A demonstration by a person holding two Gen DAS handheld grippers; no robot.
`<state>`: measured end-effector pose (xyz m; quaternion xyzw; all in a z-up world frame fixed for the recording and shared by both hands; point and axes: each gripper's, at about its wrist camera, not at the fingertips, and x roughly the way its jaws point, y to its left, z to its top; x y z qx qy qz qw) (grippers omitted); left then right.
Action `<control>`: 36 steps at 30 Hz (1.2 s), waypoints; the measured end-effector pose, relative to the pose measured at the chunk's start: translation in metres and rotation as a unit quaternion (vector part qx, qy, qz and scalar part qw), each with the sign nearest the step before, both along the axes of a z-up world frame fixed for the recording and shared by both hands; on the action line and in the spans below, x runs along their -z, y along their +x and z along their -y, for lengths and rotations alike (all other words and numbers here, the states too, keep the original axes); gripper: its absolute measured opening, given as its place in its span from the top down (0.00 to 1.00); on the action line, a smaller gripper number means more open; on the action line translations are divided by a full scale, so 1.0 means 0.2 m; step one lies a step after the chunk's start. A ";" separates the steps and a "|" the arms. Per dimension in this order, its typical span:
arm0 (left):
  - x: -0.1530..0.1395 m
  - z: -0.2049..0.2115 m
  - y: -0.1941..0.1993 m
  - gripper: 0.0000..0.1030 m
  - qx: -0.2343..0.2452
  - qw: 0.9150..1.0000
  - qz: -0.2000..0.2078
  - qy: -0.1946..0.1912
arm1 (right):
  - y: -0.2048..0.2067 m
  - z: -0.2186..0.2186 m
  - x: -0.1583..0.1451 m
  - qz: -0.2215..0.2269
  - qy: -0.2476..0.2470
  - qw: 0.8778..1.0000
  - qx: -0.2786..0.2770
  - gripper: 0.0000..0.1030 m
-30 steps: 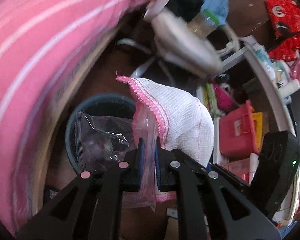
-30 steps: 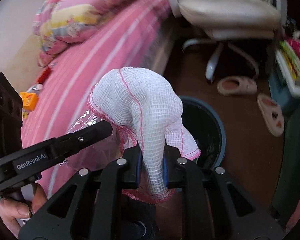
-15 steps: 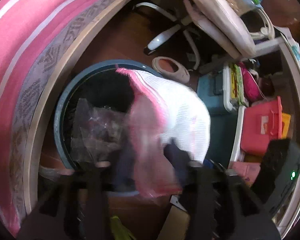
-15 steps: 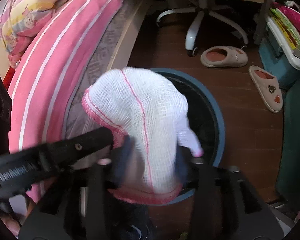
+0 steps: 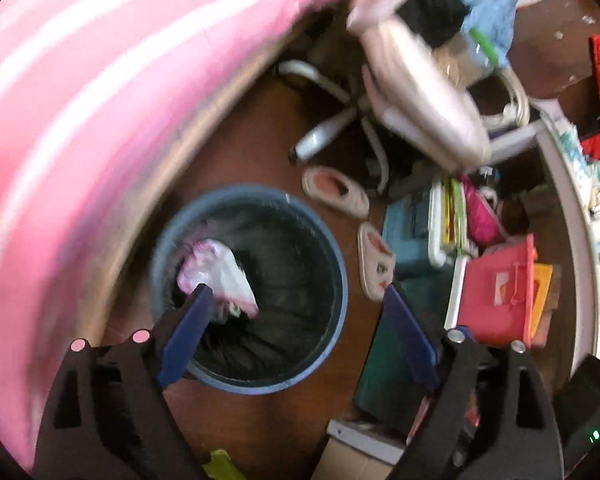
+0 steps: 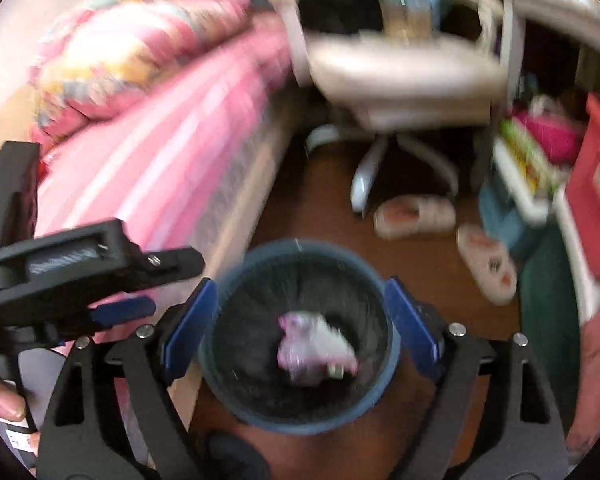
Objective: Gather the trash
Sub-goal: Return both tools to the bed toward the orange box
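A round blue trash bin (image 5: pixel 342 280) with a black liner stands on the brown floor beside the bed; it also shows in the right wrist view (image 6: pixel 396 344). A white mesh net with pink trim and a clear wrapper (image 5: pixel 220 276) lie inside it, seen too in the right wrist view (image 6: pixel 316 346). My left gripper (image 5: pixel 296 300) is open and empty above the bin. My right gripper (image 6: pixel 300 288) is open and empty above the bin. The left gripper's body (image 6: pixel 80 264) shows at the left of the right wrist view.
A pink striped bed (image 5: pixel 80 100) runs along the left. A white swivel chair (image 5: pixel 420 112) and two slippers (image 5: pixel 336 190) are beyond the bin. Storage boxes, books and a pink bin (image 5: pixel 496 296) crowd the right. A green scrap (image 5: pixel 220 466) lies on the floor near me.
Both grippers opened and let go: the mesh net and the clear wrapper dropped into the bin. Both views have tilted back up.
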<state>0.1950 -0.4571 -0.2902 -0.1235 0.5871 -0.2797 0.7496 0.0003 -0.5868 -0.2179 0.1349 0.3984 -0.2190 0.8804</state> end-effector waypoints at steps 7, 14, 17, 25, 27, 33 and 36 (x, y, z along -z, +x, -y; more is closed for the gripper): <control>-0.45 -0.49 -0.07 0.13 -0.092 0.989 0.083 -0.078 | 0.17 -0.41 -0.37 0.069 -0.055 0.991 -0.104 0.12; -0.70 -1.12 -0.05 0.06 -0.163 0.969 0.152 -0.107 | 0.44 -0.94 -0.62 0.113 -0.040 0.961 -0.247 0.06; -0.69 -1.48 -0.01 0.06 -0.204 0.960 0.166 -0.099 | 0.61 -1.22 -0.63 0.096 -0.030 0.944 -0.316 0.06; -0.40 -2.16 0.23 0.06 -0.302 0.940 0.146 -0.063 | 1.06 -1.86 -0.34 0.082 -0.035 0.902 -0.423 0.06; -0.33 -2.28 0.32 0.06 -0.317 0.936 0.143 -0.050 | 1.19 -1.95 -0.29 0.078 -0.043 0.891 -0.444 0.05; -0.15 -2.47 0.64 0.06 -0.322 0.938 0.126 -0.011 | 1.59 -2.03 -0.04 0.090 0.025 0.892 -0.443 0.05; -0.11 -2.48 0.74 0.06 -0.301 0.945 0.127 0.006 | 1.74 -2.06 0.04 0.082 0.046 0.883 -0.461 0.05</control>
